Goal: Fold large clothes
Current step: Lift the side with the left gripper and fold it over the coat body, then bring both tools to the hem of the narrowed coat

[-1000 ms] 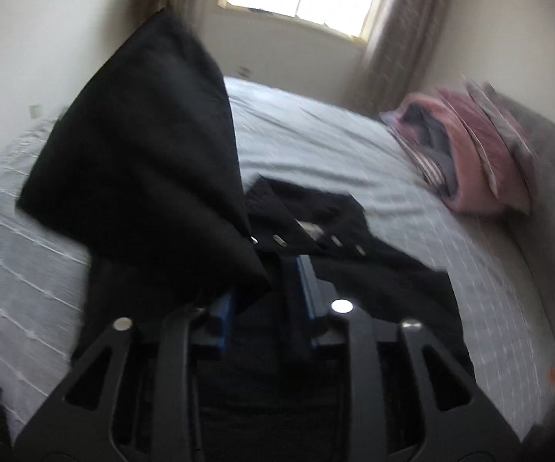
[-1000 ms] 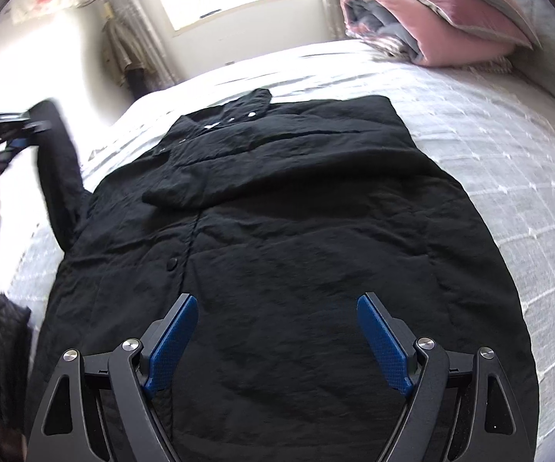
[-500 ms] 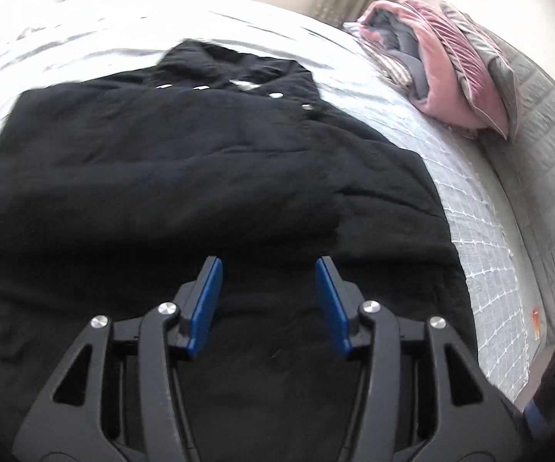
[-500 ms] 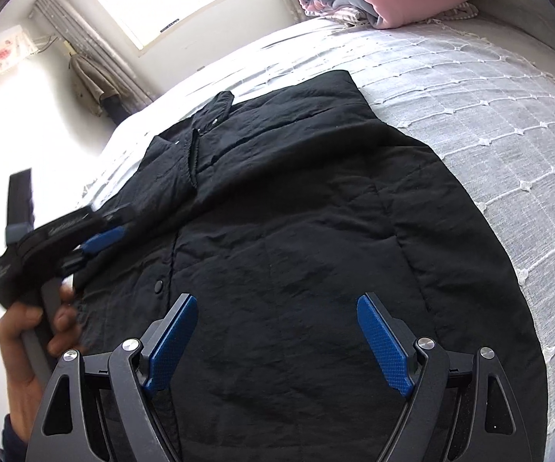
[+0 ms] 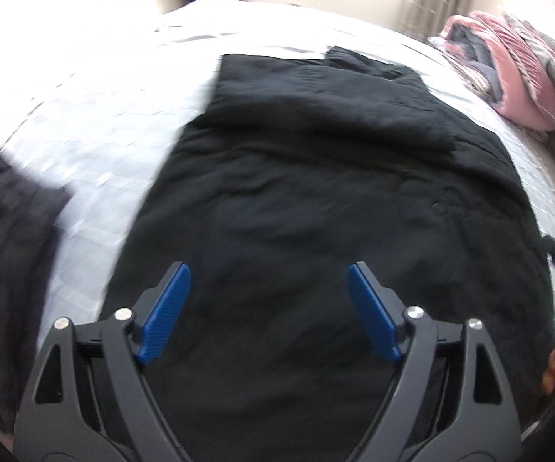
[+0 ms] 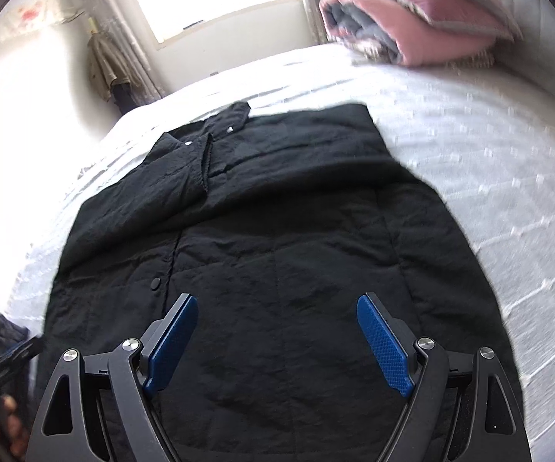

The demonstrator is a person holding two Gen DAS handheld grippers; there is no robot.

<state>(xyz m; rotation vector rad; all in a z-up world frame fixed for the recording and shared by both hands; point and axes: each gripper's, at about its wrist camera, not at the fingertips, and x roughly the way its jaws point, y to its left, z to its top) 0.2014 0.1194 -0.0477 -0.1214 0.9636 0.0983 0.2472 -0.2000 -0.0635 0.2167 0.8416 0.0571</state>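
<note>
The black coat (image 6: 277, 254) is lying spread on the bed (image 6: 489, 154), collar toward the window, with both sleeves folded in across the chest. The left tool (image 5: 265, 308) is hovering over the lower body of the coat; its jaws have just been opening and nothing is between them. The right tool (image 6: 277, 338) is hanging wide open and empty over the hem end. The next fold probably brings the hem up toward the collar. To do it well, each tool should be pinching a bottom corner through all the layers, and both should be lifting together, so that the tucked sleeves are not dragging loose.
</note>
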